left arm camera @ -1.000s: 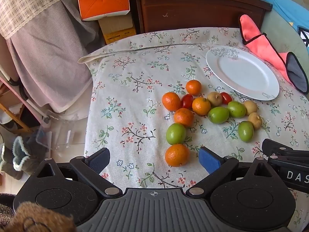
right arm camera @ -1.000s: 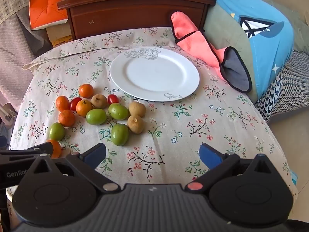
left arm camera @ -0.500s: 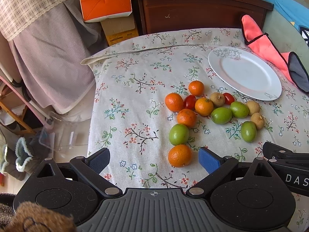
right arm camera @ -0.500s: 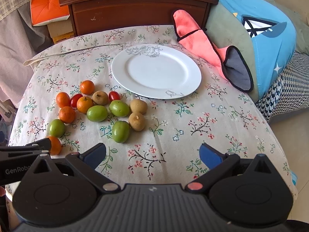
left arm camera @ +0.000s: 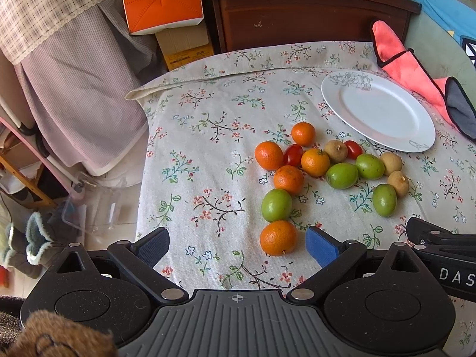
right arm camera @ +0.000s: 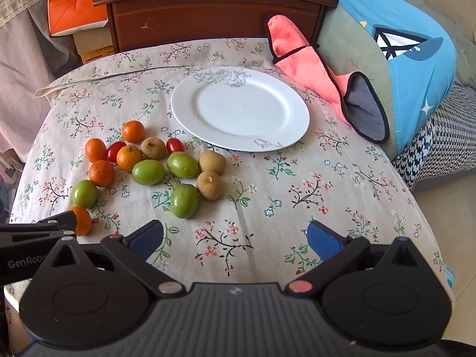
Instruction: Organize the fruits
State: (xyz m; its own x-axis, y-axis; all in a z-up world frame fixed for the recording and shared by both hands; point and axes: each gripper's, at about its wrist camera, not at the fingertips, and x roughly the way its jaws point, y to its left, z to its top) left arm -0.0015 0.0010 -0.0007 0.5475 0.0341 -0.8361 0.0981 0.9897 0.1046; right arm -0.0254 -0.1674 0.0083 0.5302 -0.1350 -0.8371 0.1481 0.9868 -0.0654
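A cluster of small fruits lies on the floral tablecloth: oranges (left arm camera: 315, 162), green fruits (left arm camera: 341, 175), brown longans (left arm camera: 335, 151) and red cherry tomatoes (left arm camera: 293, 154). An empty white plate (left arm camera: 377, 113) sits behind them; it also shows in the right wrist view (right arm camera: 238, 108). My left gripper (left arm camera: 236, 245) is open and empty, with one orange (left arm camera: 278, 237) just ahead, nearer its right finger. My right gripper (right arm camera: 233, 238) is open and empty, low over bare cloth to the right of the fruits (right arm camera: 184, 200).
A pink and grey cloth (right arm camera: 327, 77) lies right of the plate, with a blue cushion (right arm camera: 401, 59) beyond. A dark wooden cabinet (right arm camera: 214, 9) stands behind the table. The table's left edge drops to clutter on the floor (left arm camera: 74, 208).
Both grippers have moved slightly forward and lower toward the table, so the fruits look a little nearer. Both stay open. Nothing on the table has moved.
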